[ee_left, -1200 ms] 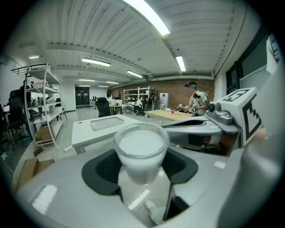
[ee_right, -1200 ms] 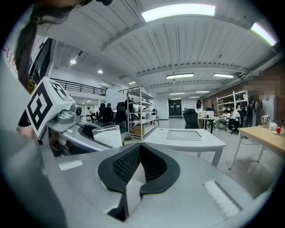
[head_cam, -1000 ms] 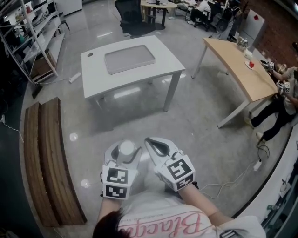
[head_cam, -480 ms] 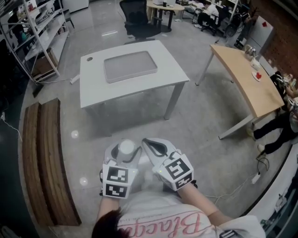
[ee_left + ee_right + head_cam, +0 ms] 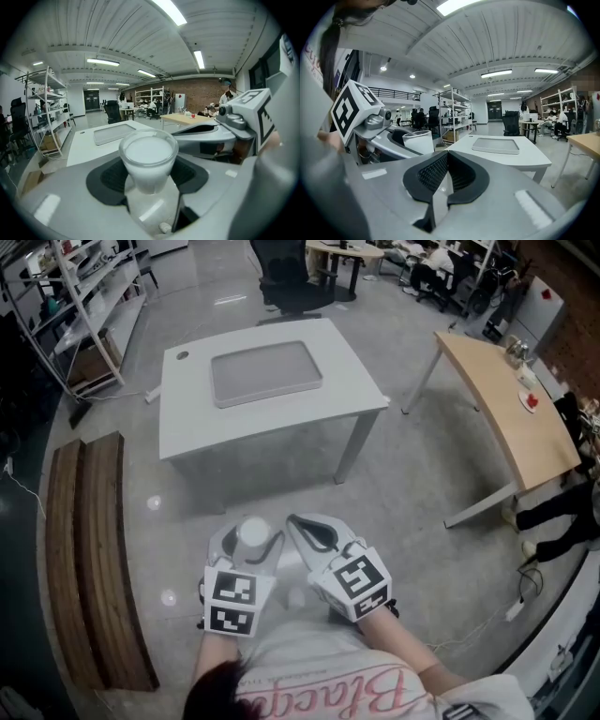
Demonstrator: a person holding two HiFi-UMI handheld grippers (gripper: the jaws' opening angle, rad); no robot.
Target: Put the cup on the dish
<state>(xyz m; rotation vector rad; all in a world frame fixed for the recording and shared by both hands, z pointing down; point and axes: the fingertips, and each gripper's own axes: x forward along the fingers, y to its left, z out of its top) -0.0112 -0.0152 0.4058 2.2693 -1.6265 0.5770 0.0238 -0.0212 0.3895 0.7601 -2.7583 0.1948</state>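
Holding a small cup (image 5: pixel 148 159), the left gripper (image 5: pixel 249 545) has its jaws partly apart, and the black pads press on the cup's two sides. The cup is milky white and a bit see-through at the rim. It is round, and wider at the top than at the bottom. It stands straight up, so its long way runs up and down and its open mouth faces the ceiling. It is up in the air, close in front of the person (image 5: pixel 323 676) and above the floor (image 5: pixel 403 474). The right gripper (image 5: pixel 443 173) is just beside it, with its jaws closed together and nothing in them. A flat grey tray (image 5: pixel 265 373) lies on the white counter (image 5: pixel 187 423), well apart from the cup and farther ahead.
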